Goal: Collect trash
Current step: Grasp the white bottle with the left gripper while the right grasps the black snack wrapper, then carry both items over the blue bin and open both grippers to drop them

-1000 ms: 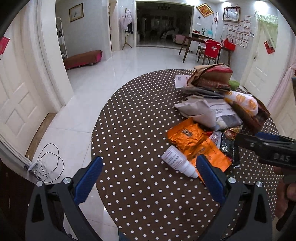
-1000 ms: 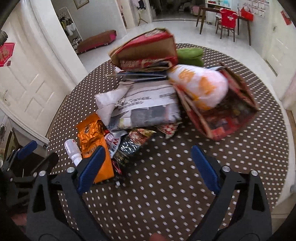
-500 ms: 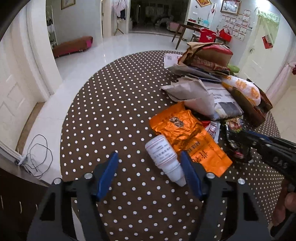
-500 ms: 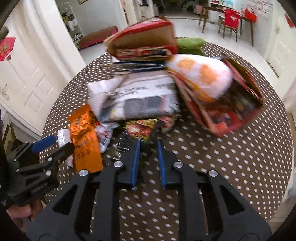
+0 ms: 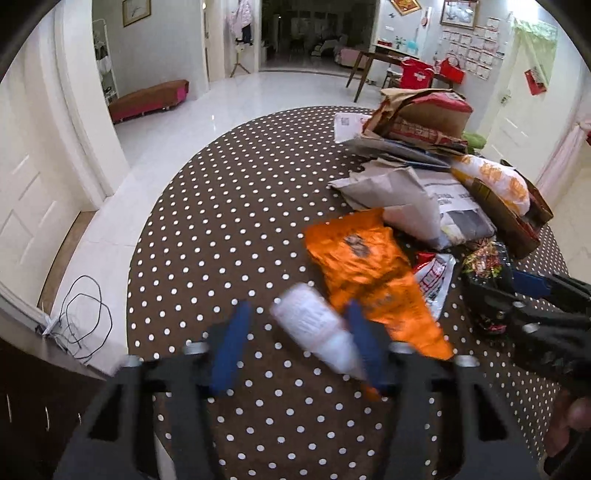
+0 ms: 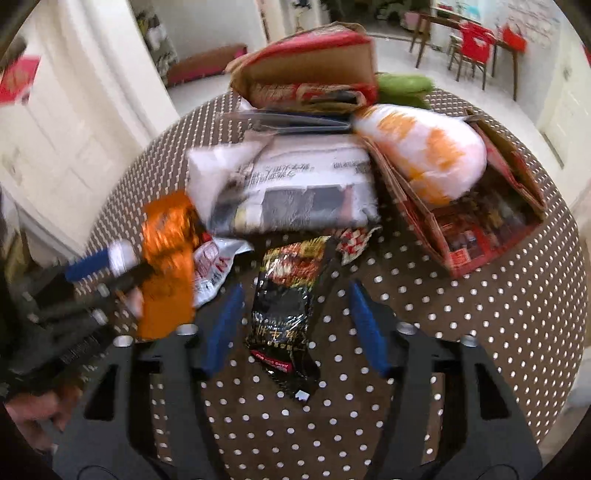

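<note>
Hand-held gripper [image 5: 297, 345] astride white bottle [image 5: 317, 328]

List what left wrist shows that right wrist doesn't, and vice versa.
Left wrist only: cable on the floor, framed picture on the wall.

Right wrist only: the whole black wrapper between the open right gripper, and the inside of the red box.

Both: white bottle between the left gripper's fingers, orange bag, newspaper bundle, dotted tablecloth.
</note>
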Demonstrator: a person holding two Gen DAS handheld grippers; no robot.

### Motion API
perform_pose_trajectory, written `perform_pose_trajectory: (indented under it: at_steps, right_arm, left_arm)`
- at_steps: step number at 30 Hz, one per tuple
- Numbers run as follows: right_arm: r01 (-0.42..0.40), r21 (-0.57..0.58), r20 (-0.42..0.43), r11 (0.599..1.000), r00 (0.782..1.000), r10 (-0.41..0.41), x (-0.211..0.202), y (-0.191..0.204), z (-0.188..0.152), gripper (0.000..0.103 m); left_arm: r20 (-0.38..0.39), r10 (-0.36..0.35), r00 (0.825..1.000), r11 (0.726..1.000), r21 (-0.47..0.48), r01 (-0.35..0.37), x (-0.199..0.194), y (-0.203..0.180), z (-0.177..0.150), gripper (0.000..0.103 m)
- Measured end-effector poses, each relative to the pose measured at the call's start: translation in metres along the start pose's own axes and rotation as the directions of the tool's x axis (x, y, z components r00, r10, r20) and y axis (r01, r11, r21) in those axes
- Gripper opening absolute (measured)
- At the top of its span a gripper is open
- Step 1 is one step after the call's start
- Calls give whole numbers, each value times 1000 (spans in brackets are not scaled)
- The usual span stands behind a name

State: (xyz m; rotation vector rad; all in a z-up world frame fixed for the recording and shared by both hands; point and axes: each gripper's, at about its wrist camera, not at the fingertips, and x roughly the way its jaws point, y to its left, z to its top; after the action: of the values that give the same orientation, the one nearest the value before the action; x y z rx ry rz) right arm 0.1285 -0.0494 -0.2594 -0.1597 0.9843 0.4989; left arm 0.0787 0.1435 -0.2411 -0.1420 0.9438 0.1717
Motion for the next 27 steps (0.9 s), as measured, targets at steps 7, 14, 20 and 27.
perform_pose_trajectory:
  at_steps: [7, 14, 20, 27]
  right_arm:
    - [-6, 19, 11, 1000, 1000, 6, -10, -22, -16, 25]
    - [-144, 131, 96, 981, 987, 132, -45, -75, -36, 25]
    - [-165, 170, 170, 972, 976, 136, -79, -105, -44, 25]
    - [-191, 267, 270, 945, 956, 117, -127, -137, -26, 25]
  left_arm:
    - [-3, -40, 999, 999, -31, 40, -5, 9, -1, 38]
    - [76, -28, 997, 999, 32, 26, -38, -5, 0, 38]
    - [136, -116, 984, 990, 99, 103, -61, -48, 17, 38]
    - [140, -261, 955, 953, 197, 232, -66, -120, 38, 38]
